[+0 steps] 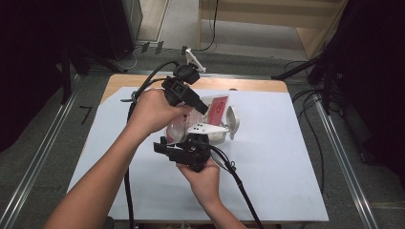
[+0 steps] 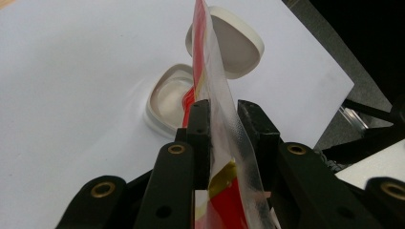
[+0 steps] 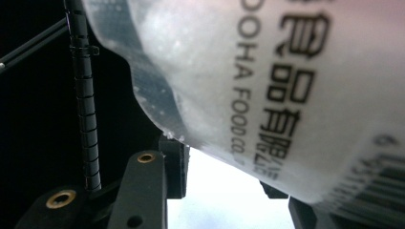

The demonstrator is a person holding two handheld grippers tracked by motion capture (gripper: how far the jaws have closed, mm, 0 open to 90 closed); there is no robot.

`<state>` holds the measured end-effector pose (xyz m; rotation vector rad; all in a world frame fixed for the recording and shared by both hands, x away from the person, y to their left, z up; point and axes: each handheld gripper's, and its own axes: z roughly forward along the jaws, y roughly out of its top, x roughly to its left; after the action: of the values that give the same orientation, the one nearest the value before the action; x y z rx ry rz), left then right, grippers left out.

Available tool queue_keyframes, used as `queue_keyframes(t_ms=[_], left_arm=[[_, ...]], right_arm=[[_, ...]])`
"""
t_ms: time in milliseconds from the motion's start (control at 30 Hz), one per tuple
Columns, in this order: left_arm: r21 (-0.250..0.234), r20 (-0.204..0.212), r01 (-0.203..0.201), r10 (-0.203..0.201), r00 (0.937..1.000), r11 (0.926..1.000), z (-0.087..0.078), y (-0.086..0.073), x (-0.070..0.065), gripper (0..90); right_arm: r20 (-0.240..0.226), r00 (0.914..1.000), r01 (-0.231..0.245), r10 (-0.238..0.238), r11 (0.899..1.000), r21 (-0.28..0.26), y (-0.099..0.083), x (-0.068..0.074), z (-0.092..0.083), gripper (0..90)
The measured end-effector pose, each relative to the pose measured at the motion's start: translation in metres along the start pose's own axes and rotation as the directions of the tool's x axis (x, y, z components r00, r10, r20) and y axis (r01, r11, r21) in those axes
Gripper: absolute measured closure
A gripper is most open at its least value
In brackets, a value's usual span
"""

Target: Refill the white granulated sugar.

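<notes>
At the centre of the high view, my left gripper (image 1: 203,109) had its fingers closed on the top edge of the red-and-clear pouch (image 1: 210,112) (held upright above the white container (image 1: 217,136) on the desk (image 1: 286,157)), while my right gripper (image 1: 167,148) fingers clasped its bottom end.

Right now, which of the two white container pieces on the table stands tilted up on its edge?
The lid farther from the left gripper stands tilted up; the tub lies flat with its hollow facing up.
</notes>
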<state>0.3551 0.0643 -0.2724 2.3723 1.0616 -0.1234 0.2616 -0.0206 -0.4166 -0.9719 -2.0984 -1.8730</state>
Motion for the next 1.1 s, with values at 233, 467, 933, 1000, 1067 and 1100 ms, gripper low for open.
queue_keyframes(t_ms=[233, 467, 933, 1000, 1067, 1100], left_arm=[[0.000, 0.008, -0.009, 0.009, 0.9999, 1.0000, 0.0004, 0.0024, 0.0003, 75.8], [-0.011, 0.008, -0.010, 0.010, 0.9999, 0.9999, -0.0011, 0.0010, 0.0007, 75.9], [-0.021, -0.013, -0.033, 0.033, 0.9994, 0.9992, -0.0020, -0.0012, -0.0001, 76.6], [-0.021, -0.013, -0.034, 0.034, 0.9993, 0.9992, -0.0020, -0.0012, 0.0001, 76.5], [-0.021, -0.014, -0.036, 0.036, 0.9993, 0.9991, -0.0020, -0.0010, 0.0003, 76.4], [-0.019, -0.017, -0.037, 0.036, 0.9992, 0.9992, -0.0020, -0.0008, 0.0004, 76.3]], right_arm=[[0.020, 0.9995, 0.025, -0.025, 1.000, 0.016, 0.0017, -0.0003, -0.0001, 63.5], [0.021, 0.9994, 0.026, -0.026, 1.000, 0.016, 0.0028, -0.0002, 0.0003, 67.0], [0.017, 0.9991, 0.038, -0.038, 0.999, 0.015, 0.0026, -0.0005, 0.0000, 75.8], [0.017, 0.9991, 0.039, -0.039, 0.999, 0.015, 0.0027, -0.0006, -0.0001, 76.2], [0.018, 0.9991, 0.037, -0.038, 0.999, 0.015, 0.0027, -0.0007, -0.0001, 76.3], [0.018, 0.9991, 0.037, -0.038, 0.999, 0.016, 0.0028, -0.0008, -0.0001, 76.2]])
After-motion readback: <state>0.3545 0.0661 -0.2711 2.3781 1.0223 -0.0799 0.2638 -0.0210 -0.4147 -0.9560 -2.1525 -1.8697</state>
